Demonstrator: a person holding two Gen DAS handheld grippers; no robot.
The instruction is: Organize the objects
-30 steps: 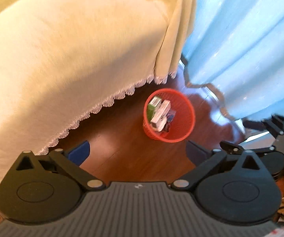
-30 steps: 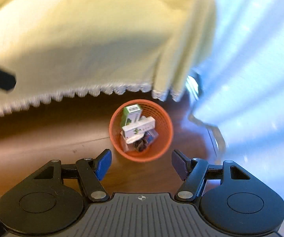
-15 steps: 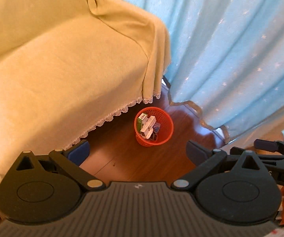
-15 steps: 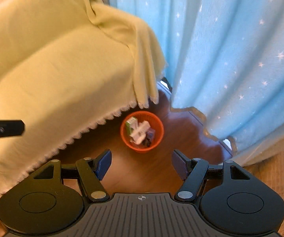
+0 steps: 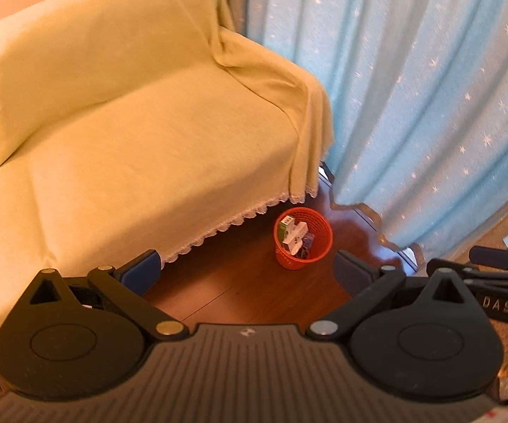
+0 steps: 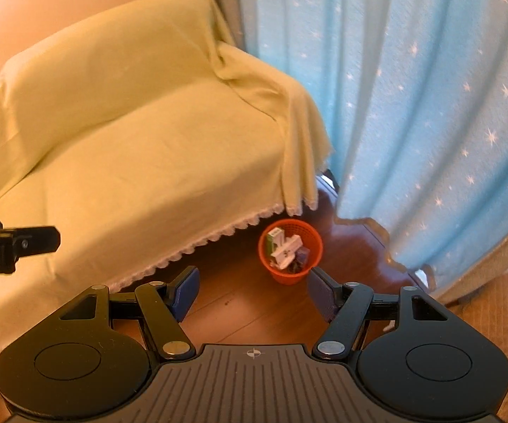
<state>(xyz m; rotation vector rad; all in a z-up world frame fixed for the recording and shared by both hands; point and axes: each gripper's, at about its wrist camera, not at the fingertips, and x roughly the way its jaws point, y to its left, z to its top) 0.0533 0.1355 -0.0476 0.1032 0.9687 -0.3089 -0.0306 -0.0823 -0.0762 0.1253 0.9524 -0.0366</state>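
Orange mesh basket [image 5: 302,239] stands on the wooden floor [image 5: 240,289], lower centre of the left wrist view, just off the lace hem of the pale yellow sofa cover [image 5: 141,148] and near the foot of the blue star-print curtain [image 5: 412,105]. Inside it: a green-and-white box [image 5: 283,228] upright at the left, a white box [image 5: 295,237] slanted across the middle, something dark purple [image 5: 307,245] at the right, too small to name. Left gripper [image 5: 245,270] held high above the floor, jaws spread wide, nothing between them. Right gripper [image 6: 252,290] likewise spread and empty, the basket [image 6: 290,252] sitting just above the gap between its blue pads [image 6: 185,290]. Each gripper shows at the other's frame edge: right one at the far right, left one at the far left.
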